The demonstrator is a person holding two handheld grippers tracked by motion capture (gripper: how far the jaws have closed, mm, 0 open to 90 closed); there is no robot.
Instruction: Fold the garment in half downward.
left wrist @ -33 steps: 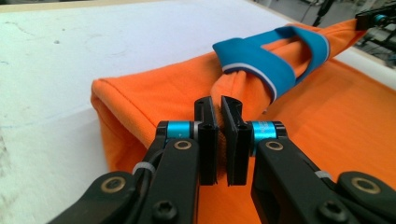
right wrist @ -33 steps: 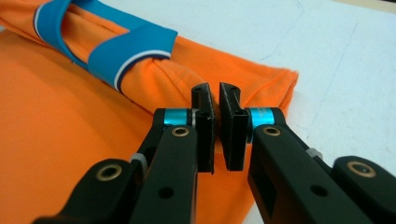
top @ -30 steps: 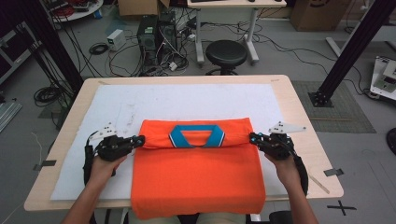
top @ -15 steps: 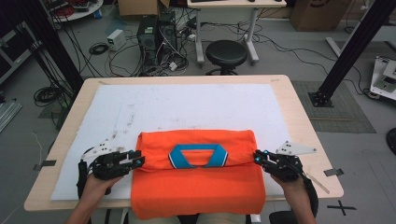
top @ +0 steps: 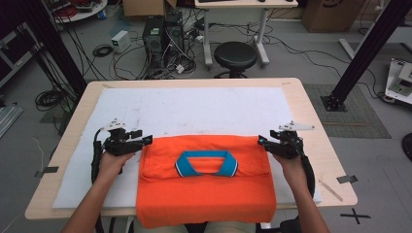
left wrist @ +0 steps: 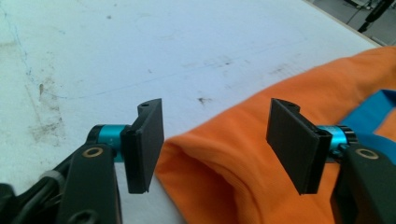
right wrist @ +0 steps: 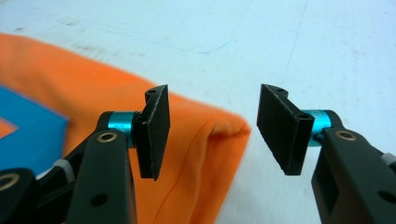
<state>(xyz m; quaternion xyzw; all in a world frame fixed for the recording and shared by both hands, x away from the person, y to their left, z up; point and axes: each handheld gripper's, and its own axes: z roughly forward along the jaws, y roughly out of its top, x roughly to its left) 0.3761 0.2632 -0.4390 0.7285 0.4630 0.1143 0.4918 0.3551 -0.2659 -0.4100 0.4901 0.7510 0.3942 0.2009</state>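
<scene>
One orange polo shirt (top: 206, 187) with a blue collar (top: 206, 164) lies folded at the near edge of the white mat (top: 194, 109), its bottom hanging off the table (top: 311, 104). The top part is folded down, so the collar sits in the middle. Two grippers sit at the fold's two ends. The left gripper (left wrist: 215, 140) and right gripper (right wrist: 212, 133) have just been opening, and the cloth lies loose between their jaws, let go.

Bright, even overhead light, soft shadows (high view slightly grainy), gripper views blurred nearest the lens.
</scene>
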